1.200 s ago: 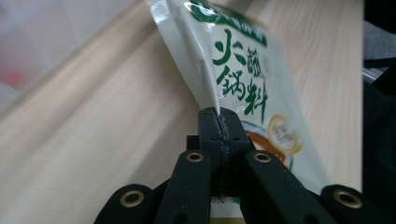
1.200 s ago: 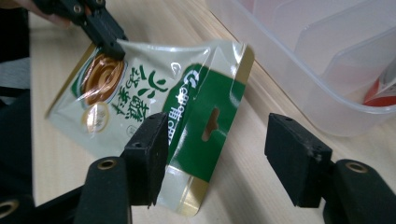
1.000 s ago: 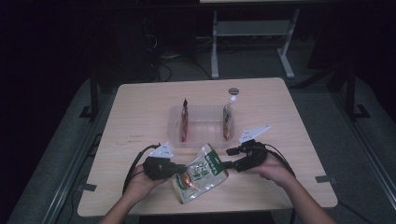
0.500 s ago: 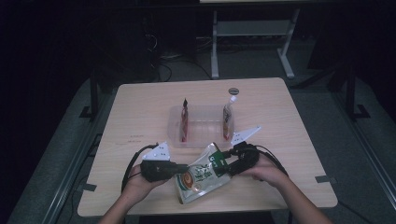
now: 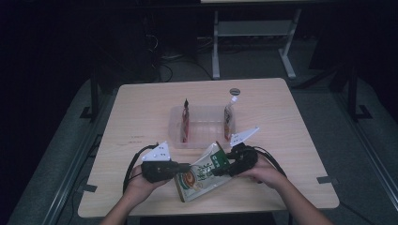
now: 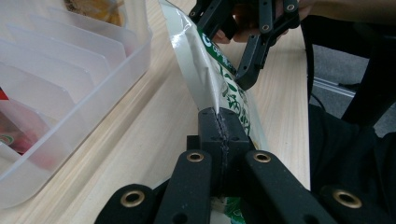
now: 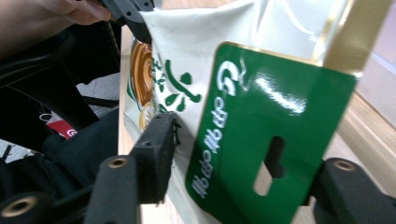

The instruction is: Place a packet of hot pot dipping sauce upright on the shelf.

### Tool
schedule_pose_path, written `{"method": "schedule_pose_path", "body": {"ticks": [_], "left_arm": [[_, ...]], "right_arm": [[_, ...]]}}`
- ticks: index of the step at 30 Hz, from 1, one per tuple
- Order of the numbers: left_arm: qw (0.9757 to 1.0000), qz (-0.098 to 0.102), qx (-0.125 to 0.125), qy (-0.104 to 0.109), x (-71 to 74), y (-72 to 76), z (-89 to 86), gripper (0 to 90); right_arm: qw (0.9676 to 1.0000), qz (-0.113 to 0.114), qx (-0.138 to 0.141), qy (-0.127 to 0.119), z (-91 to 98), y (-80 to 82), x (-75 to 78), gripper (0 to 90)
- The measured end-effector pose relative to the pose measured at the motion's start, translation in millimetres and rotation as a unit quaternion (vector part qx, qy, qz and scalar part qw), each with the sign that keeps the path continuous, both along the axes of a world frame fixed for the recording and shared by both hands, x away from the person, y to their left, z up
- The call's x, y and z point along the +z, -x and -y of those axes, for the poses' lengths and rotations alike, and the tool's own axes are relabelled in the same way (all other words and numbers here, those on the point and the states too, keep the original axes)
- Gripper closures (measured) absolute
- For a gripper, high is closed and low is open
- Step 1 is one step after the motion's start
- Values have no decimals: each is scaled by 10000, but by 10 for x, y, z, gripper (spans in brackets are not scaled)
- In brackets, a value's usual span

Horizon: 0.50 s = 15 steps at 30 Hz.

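While left gripper (image 6: 219, 135) pinches the glossy white-and-green snack pouch (image 5: 202, 174) edge above the wooden table (image 5: 141, 108), right gripper (image 7: 233, 186) jaws, just closing, straddle its green header; uneven pull may tear or drop it.

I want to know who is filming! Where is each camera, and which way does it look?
High view: above the table, looking forward and down; both forearms, left claw, right claw.
Left gripper view: on the left claw, looking along its jaws shut on the packet.
Right gripper view: on the right claw, looking along its closing jaws with the packet between them; a hand at top.
Shared: the packet, the table.
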<state>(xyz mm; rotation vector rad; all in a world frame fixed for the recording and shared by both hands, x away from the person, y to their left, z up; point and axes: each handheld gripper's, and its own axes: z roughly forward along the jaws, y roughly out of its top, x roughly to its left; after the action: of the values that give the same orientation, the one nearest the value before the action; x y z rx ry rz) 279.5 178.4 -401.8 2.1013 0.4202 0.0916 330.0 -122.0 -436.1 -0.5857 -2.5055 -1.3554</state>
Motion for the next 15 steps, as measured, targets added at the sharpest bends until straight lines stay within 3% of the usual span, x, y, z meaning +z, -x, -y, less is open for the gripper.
{"method": "schedule_pose_path", "body": {"ticks": [5,15], "left_arm": [[10000,-15,26,-7,-19,-11,-16,900],[9999,-12,122,119,-9,-25,-48,900]], "right_arm": [[9999,108,-48,-82,16,1,26,600],[9997,29,6,-251,29,10,55,768]]}}
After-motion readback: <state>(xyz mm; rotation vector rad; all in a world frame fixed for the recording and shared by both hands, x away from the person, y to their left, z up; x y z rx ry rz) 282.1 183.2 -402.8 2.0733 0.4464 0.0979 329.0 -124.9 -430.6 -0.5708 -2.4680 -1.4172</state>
